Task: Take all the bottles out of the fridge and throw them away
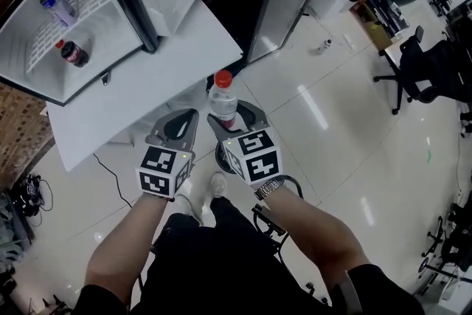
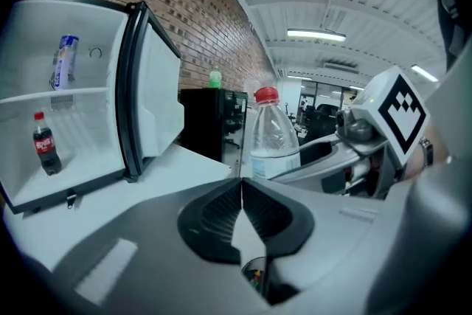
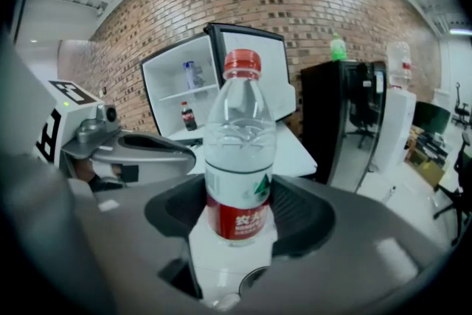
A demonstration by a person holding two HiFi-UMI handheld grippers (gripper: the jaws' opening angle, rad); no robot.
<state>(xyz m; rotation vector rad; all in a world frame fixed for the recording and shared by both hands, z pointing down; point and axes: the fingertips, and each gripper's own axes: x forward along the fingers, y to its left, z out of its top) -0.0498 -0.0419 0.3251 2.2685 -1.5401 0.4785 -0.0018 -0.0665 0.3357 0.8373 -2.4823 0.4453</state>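
Right gripper (image 1: 234, 114) (image 3: 240, 214): jaws set wide and clamped on the water bottle (image 1: 223, 101) (image 3: 238, 151). The ribbed dark pads press both sides of its lower body at the label. The bottle is clear ridged plastic with a round red cap and a red-and-white label. It's upright, held out in front of me over the glossy tiled floor (image 1: 324, 122), off the table.

Left gripper (image 1: 190, 116) (image 2: 241, 184): grey plastic jaws closed tip to tip with nothing between them. It sits just beside the right one, and I see the held bottle past it.

Fridge (image 1: 103, 4) (image 2: 96, 85): small white box with smooth walls and its door swung open. It stands on a flat white table (image 1: 147, 85) against a rough brick wall (image 3: 295, 4).

Two bottles are inside:
- A cola bottle (image 1: 72, 53) (image 2: 46, 144), dark with a red cap, stands in the lower compartment.
- A blue-and-white bottle (image 1: 59, 6) (image 2: 65, 61) sits tilted on the wire shelf above.

Counts: one bottle held, two in the fridge, two grippers. One green bottle (image 3: 338, 48) stands on top of the black cabinet (image 3: 339, 122) to the side.
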